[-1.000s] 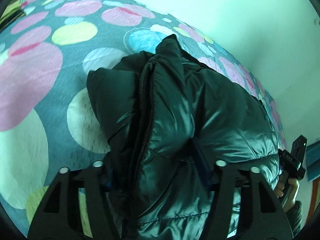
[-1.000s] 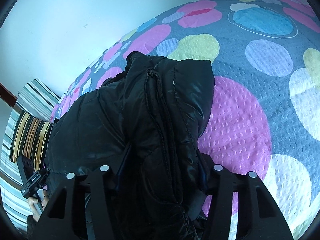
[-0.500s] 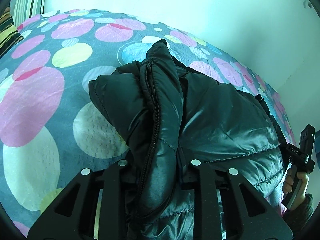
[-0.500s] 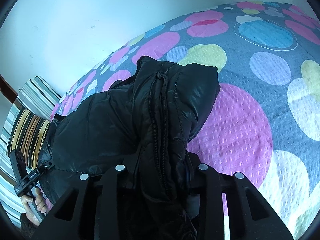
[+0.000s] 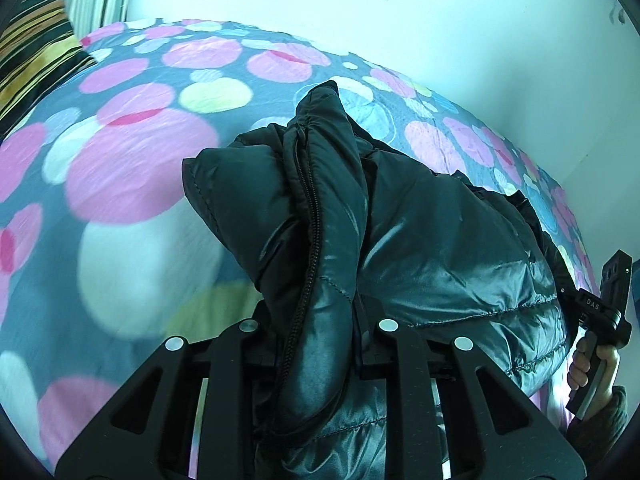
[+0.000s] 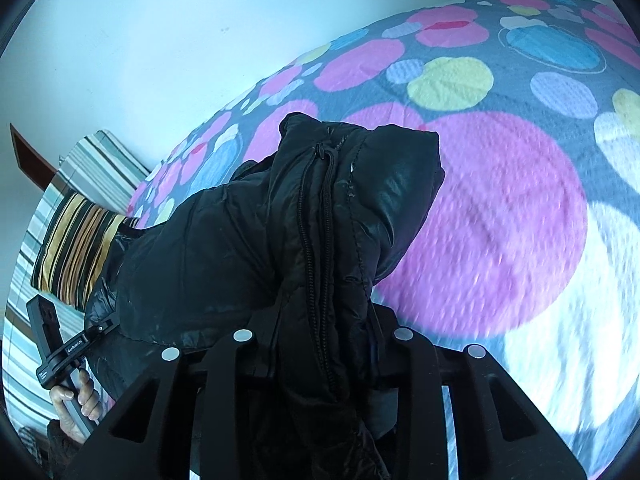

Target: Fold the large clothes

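Observation:
A black puffer jacket [image 5: 440, 248] lies bunched on a bed with a grey spotted cover [image 5: 132, 168]. My left gripper [image 5: 316, 332] is shut on a zippered fold of the jacket and holds it above the bed. My right gripper [image 6: 324, 344] is shut on another zippered fold of the same jacket [image 6: 224, 248]. The jacket hangs between the two grippers. Each view shows the other hand-held gripper at its edge: the right one in the left wrist view [image 5: 604, 312], the left one in the right wrist view [image 6: 60, 348].
A striped pillow [image 6: 76, 248] lies at the head of the bed, also in the left wrist view [image 5: 32, 60]. A pale wall [image 5: 400, 20] runs along the far side of the bed. The spotted cover [image 6: 520, 200] spreads wide beyond the jacket.
Both grippers closed from wide open onto the jacket's zippered folds and lifted them. The bed now sits lower and farther in both views.

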